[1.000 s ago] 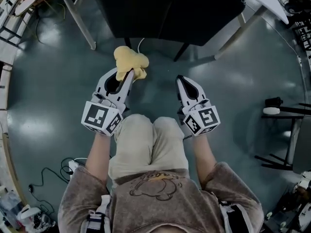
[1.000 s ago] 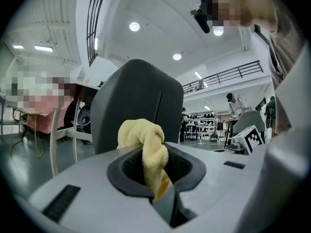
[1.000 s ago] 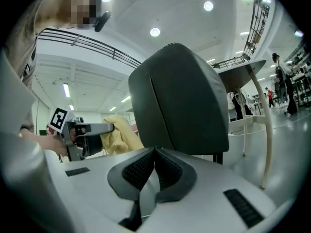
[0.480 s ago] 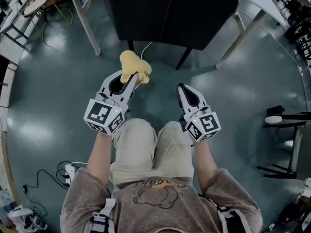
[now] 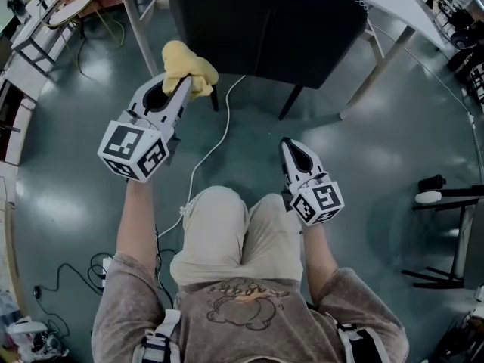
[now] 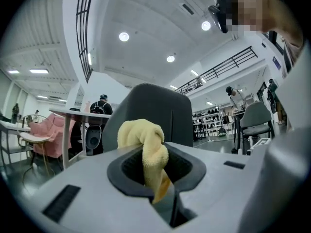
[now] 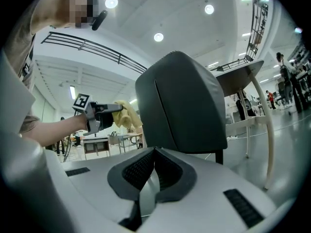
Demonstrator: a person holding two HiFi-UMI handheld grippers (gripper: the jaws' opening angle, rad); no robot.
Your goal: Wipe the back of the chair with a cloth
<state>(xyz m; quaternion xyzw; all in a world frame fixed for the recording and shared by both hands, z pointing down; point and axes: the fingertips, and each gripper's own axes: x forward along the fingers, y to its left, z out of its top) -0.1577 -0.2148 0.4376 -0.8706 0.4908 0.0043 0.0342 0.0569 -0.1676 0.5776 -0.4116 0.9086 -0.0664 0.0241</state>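
Observation:
The dark grey chair back [image 5: 265, 21] rises ahead of me, also filling the middle of the right gripper view [image 7: 182, 103] and standing behind the cloth in the left gripper view [image 6: 158, 113]. My left gripper [image 5: 184, 84] is raised at the chair's left edge and shut on a bunched yellow cloth [image 5: 185, 66] [image 6: 146, 142] [image 7: 127, 114]. The cloth sits close to the chair back's left side; whether they touch I cannot tell. My right gripper [image 5: 291, 144] hangs lower, in front of the chair, its jaws shut with nothing between them [image 7: 154, 154].
White table legs [image 5: 140, 29] [image 5: 382, 51] flank the chair. A white cable [image 5: 208, 153] runs across the grey floor. A dark stand [image 5: 446, 203] is at the right, shelving at the left edge. Other people and chairs stand far off in the hall.
My left gripper has lifted up and to the left with the cloth, from floor height to the chair back's left edge. The right gripper has hardly moved.

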